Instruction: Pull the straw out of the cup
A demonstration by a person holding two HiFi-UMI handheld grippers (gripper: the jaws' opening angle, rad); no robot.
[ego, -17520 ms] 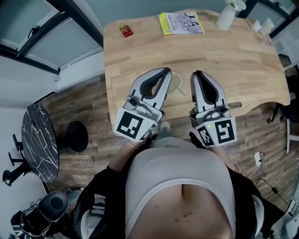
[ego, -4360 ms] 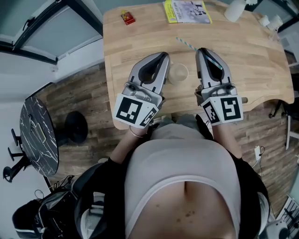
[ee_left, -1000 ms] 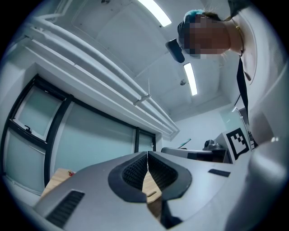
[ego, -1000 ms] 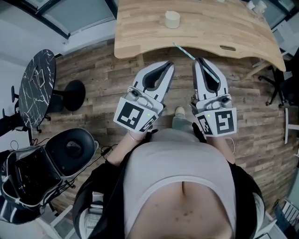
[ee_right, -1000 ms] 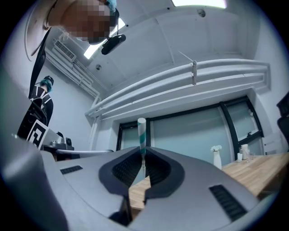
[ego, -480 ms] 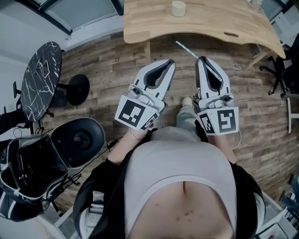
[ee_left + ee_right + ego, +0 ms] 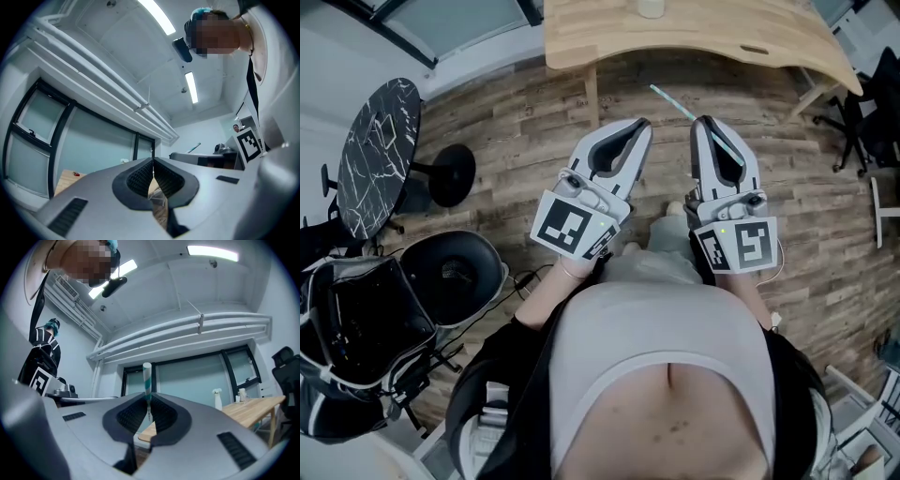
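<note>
Head view is filled by two tools held side by side in front of the person's body, above the plank floor (image 7: 525,112). The left hand-held gripper (image 7: 642,123) is carried at the left and the right hand-held gripper (image 7: 701,120) at the right, with a narrow gap between them and a marker cube on each facing the camera.

In the left gripper view the ribbed pads are seen pressed together at their tips, and nothing is caught between them.

In the right gripper view the jaws are closed on the straw (image 7: 147,380), a paper tube striped in teal and white. It is pinched near its lower end, just behind the jaw tips, and most of its length stands up beyond them against the glazed wall. Its open upper end is clearly shown.

From the head view the straw is seen slanting away from the right tool's tips toward the upper left, with only floor beneath it.

The cup (image 7: 651,7) is left standing on the light wooden desk (image 7: 722,37) at the top edge of that view, cut off by the frame. It is well apart from the straw and from both tools, so the straw is out of the cup.

A round table (image 7: 375,159) with a dark marbled top is seen at the left, over the same floor.
</note>
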